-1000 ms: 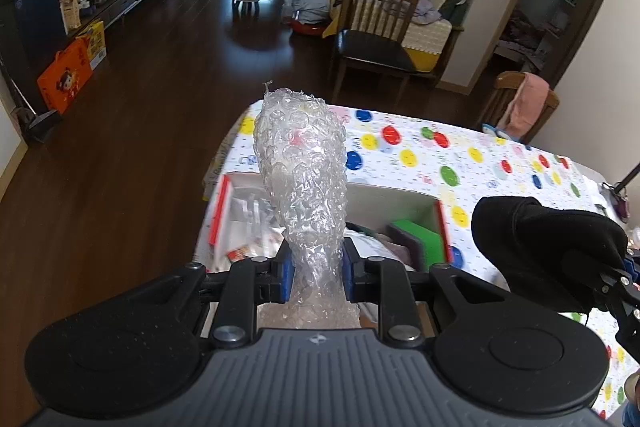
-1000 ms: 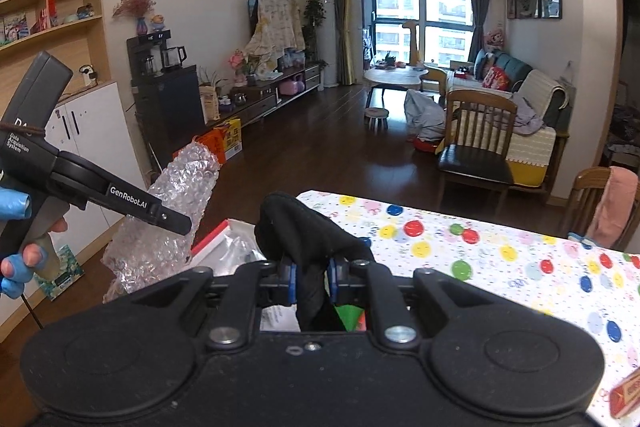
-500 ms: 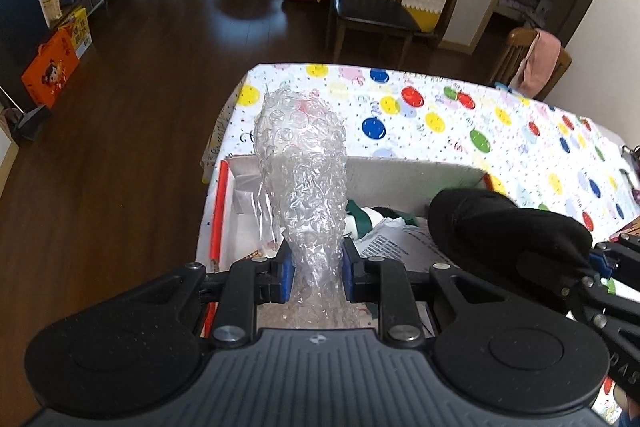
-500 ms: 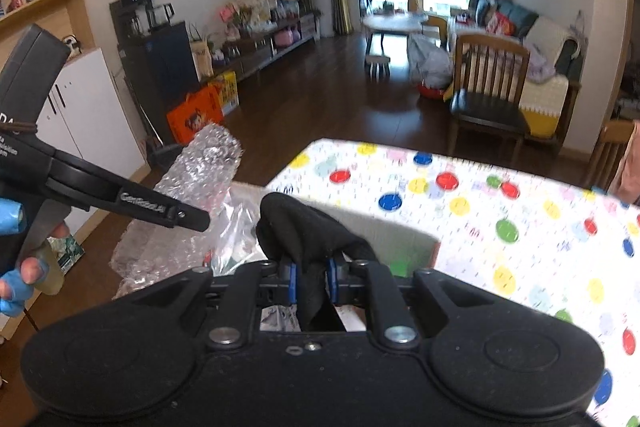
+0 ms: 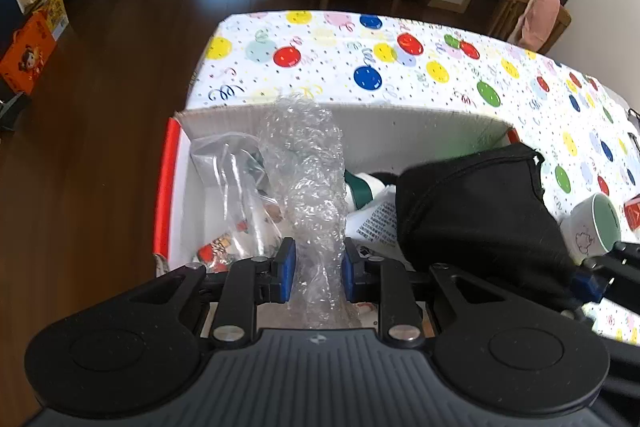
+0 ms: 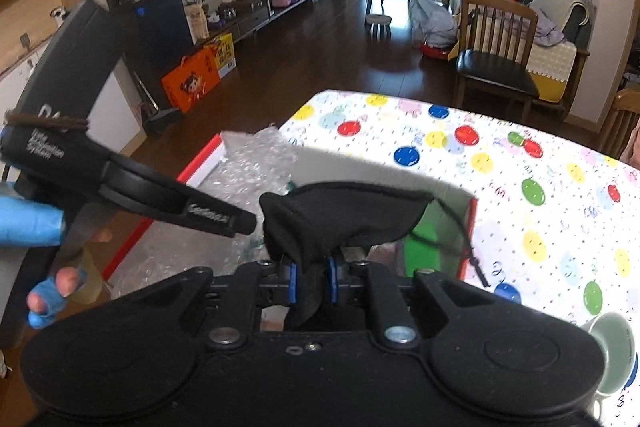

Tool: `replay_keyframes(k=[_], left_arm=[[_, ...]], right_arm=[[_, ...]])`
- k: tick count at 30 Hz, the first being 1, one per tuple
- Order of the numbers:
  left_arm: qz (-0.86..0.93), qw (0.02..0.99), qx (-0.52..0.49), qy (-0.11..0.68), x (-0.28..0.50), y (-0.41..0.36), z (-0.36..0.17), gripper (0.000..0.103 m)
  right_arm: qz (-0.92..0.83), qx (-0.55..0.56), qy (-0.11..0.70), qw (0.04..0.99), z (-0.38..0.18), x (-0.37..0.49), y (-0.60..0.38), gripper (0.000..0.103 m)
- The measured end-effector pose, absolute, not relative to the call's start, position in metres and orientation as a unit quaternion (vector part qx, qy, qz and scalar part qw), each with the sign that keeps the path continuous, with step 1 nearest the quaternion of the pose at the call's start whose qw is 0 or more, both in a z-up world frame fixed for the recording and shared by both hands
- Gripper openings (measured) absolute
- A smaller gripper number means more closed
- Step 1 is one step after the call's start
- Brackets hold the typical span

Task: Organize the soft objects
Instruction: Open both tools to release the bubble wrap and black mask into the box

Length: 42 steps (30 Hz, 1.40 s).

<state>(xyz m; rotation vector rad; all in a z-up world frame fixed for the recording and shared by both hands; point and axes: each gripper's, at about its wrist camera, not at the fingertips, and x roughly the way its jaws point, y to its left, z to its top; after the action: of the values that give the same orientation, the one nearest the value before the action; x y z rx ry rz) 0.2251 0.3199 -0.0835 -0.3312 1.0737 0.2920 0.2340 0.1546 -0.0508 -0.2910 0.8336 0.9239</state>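
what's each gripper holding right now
left gripper: shut on the bubble wrap
right gripper: shut on the black pouch

Clear bubble wrap (image 5: 308,187), black fabric pouch (image 5: 476,211). White box (image 5: 400,131) with red edges. Desk (image 5: 400,39) cloth white, dotted with red, blue, yellow, green balloons. Blue pads on black fingers (image 5: 287,269). White mug (image 5: 596,227), green inside.

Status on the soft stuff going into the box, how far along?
Done: the box already holds a clear plastic bag and some printed paper. In hand: the left gripper grips a roll of bubble wrap and the right gripper a black cloth pouch, both over the open box. Left: letting go of both. The mug sits outside on the tablecloth.
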Motion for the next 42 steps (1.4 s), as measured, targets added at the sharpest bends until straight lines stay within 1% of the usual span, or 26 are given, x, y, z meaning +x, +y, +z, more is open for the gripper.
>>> replay_keyframes(k=[11,13,17,19,20,21,22,23,24,25,26,27,33,37,42], left_arm=[[0.124,0.83,-0.156,0.52,0.227,0.316,-0.11,0.023],[0.124,0.83,-0.159,0.519,0.226,0.316,-0.113,0.023],[0.125,0.832,-0.164,0.515,0.224,0.317,-0.116,0.024],[0.127,0.833,-0.167,0.512,0.222,0.316,-0.115,0.025],[0.127,0.834,-0.169,0.511,0.221,0.316,-0.115,0.028],[0.127,0.834,-0.17,0.509,0.22,0.317,-0.114,0.03],[0.126,0.835,-0.172,0.507,0.219,0.317,-0.114,0.031],[0.125,0.836,-0.175,0.505,0.218,0.318,-0.114,0.035],[0.124,0.837,-0.177,0.503,0.216,0.318,-0.113,0.048],[0.124,0.838,-0.178,0.501,0.214,0.317,-0.112,0.056],[0.123,0.839,-0.181,0.499,0.212,0.317,-0.111,0.069],[0.123,0.84,-0.185,0.495,0.21,0.317,-0.11,0.073],[0.128,0.848,-0.191,0.477,0.196,0.313,-0.099,0.073],[0.133,0.856,-0.185,0.464,0.183,0.308,-0.087,0.073],[0.132,0.871,-0.176,0.439,0.164,0.298,-0.067,0.073]], right_arm=[[0.426,-0.143,0.415,0.791,-0.07,0.22,0.159,0.014],[0.423,-0.14,0.418,0.792,-0.071,0.22,0.158,0.019],[0.423,-0.141,0.42,0.79,-0.073,0.218,0.157,0.023],[0.424,-0.138,0.421,0.79,-0.074,0.218,0.156,0.027],[0.423,-0.138,0.421,0.791,-0.073,0.218,0.155,0.029],[0.423,-0.137,0.42,0.791,-0.073,0.217,0.154,0.033],[0.424,-0.137,0.419,0.791,-0.073,0.217,0.153,0.04],[0.424,-0.137,0.417,0.792,-0.072,0.216,0.153,0.044],[0.425,-0.137,0.414,0.793,-0.071,0.215,0.152,0.05],[0.425,-0.137,0.411,0.794,-0.071,0.214,0.151,0.053],[0.426,-0.137,0.41,0.795,-0.07,0.213,0.15,0.054],[0.427,-0.136,0.409,0.795,-0.069,0.212,0.149,0.055],[0.428,-0.128,0.402,0.799,-0.059,0.207,0.137,0.064],[0.431,-0.12,0.39,0.805,-0.049,0.204,0.125,0.075],[0.434,-0.103,0.374,0.813,-0.035,0.201,0.107,0.084]])
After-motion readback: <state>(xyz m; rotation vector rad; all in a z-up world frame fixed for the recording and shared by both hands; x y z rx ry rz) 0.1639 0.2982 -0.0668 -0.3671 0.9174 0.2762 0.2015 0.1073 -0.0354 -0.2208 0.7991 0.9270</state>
